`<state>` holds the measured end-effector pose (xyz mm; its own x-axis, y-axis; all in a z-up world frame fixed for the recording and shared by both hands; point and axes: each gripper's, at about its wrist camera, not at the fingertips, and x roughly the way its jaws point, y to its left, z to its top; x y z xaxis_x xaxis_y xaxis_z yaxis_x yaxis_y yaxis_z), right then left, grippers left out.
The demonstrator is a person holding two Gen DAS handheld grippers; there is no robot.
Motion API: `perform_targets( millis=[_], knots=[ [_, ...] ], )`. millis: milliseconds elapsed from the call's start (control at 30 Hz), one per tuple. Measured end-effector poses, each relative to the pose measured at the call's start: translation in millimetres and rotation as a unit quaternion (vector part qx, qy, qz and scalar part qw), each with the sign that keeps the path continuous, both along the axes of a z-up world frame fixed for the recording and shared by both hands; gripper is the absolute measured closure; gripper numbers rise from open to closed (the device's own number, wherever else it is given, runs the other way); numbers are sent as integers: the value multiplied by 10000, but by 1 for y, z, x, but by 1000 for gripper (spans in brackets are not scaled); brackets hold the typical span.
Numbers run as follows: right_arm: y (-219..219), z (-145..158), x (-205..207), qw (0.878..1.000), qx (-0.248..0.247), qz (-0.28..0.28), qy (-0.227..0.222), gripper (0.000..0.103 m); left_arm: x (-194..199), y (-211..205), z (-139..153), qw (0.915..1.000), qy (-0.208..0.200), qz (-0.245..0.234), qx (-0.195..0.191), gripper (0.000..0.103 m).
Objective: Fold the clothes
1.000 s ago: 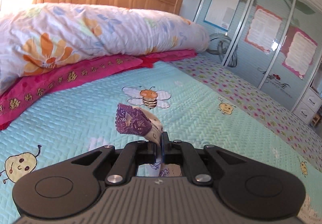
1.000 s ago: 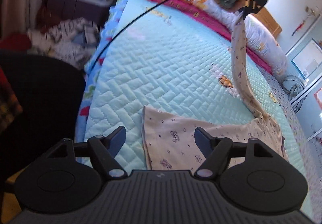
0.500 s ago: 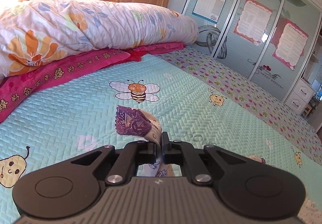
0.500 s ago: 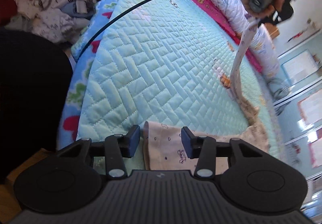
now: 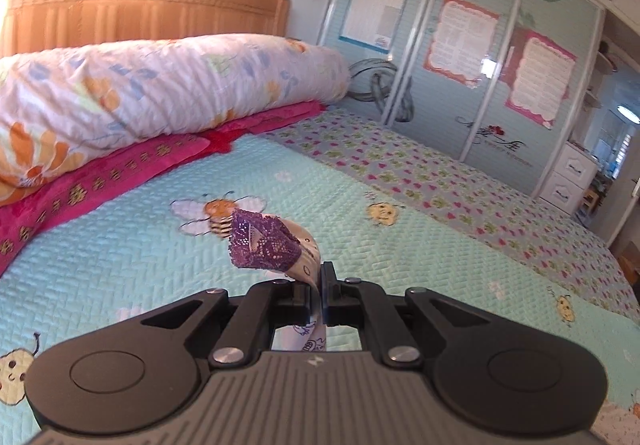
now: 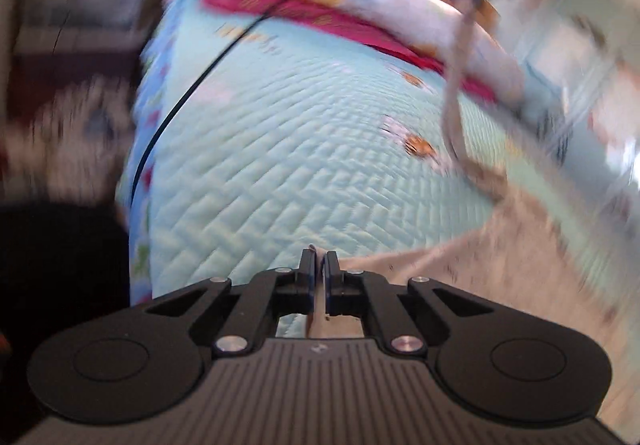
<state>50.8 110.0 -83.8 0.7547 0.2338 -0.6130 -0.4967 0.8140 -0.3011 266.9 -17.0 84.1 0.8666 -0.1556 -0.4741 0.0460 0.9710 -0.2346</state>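
Spread over the quilted bed (image 6: 280, 173), a beige printed garment (image 6: 500, 269), long axis from near edge up to far right. Left tongs (image 5: 320, 285) clamped on its purple lace cuff (image 5: 264, 245); right tongs (image 6: 319, 277) just closed on the near hem. Risk: thin hem slipping out, spoiling the fold.

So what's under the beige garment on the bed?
The garment lies on the quilted turquoise bedspread, which shows all around it. Directly beneath, the cloth covers everything, so anything else there can't be seen. The picture is also blurred.
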Motion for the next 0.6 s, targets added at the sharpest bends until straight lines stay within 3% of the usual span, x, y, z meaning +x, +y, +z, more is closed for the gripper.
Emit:
perform_targets(
  millis=[100,167,267,333,400,433,467,500,600],
  knots=[
    [-37,9,6,9915,1144,-464,410,98,-15,-35,22,9981,-276,-547,83,100],
    [-69,10,8,9684,2186,-801,891,98,-29,-65,39,9937,-484,-1002,156,100],
    [-104,-1,1,9345,3087,-1206,1297,98,-52,-116,65,9824,-806,-1642,365,100],
    [-127,-8,-8,8990,3841,-1446,1531,98,-64,-152,78,9750,-957,-1947,488,100],
    [-150,-17,-19,8441,4785,-1685,1739,98,-70,-188,86,9685,-975,-2236,497,100],
    [-160,-22,-25,8228,5071,-1841,1788,98,-73,-206,89,9651,-985,-2373,509,100],
    [-169,-26,-29,8092,5233,-1948,1829,98,-76,-223,91,9614,-1009,-2502,536,100],
    [-177,-29,-35,8030,5287,-2045,1838,98,-80,-240,92,9574,-1028,-2638,572,100],
    [-194,-30,-49,8091,5190,-2186,1678,97,-95,-288,77,9414,-1095,-3046,950,100]
  ],
)
